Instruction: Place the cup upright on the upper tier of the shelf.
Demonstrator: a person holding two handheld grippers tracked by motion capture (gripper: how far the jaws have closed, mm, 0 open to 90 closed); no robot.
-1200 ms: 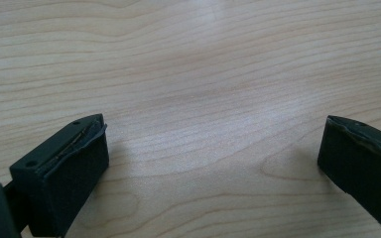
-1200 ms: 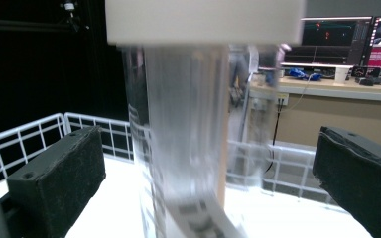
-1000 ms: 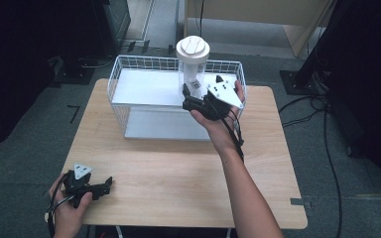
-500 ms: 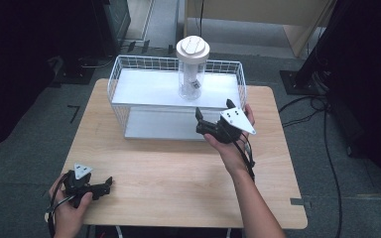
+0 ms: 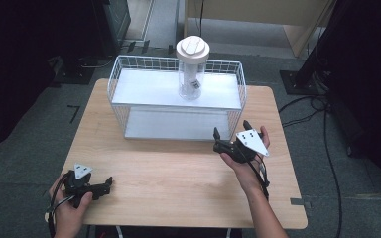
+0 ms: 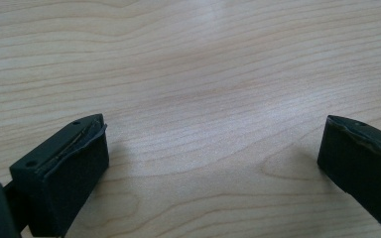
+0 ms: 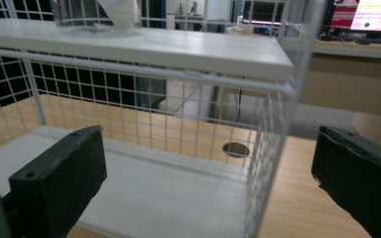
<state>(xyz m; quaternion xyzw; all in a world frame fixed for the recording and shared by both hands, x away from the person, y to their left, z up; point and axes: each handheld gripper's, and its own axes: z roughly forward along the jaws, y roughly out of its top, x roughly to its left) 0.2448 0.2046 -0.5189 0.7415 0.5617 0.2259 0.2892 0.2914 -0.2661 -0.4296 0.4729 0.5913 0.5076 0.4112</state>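
The right gripper (image 5: 229,133) has its jaws spread wide with nothing between them, and through that gap the right gripper view looks at the corner of the wire rack (image 7: 273,129) and its lower shelf. It hangs just off the rack's front right corner, above the table (image 5: 178,173), apart from everything. The jar (image 5: 192,69) stands upright on the rack's top shelf, toward the back and near the middle, white lid on (something pale sits inside, hard to make out). To my eye that looks like a finished placement: the jar is well in from the wire edges, where it can't tip out. The left gripper (image 5: 99,186) has its jaws wide too, holding nothing, low over bare wood at the near left corner, well clear of the rack, as if parked out of the way.
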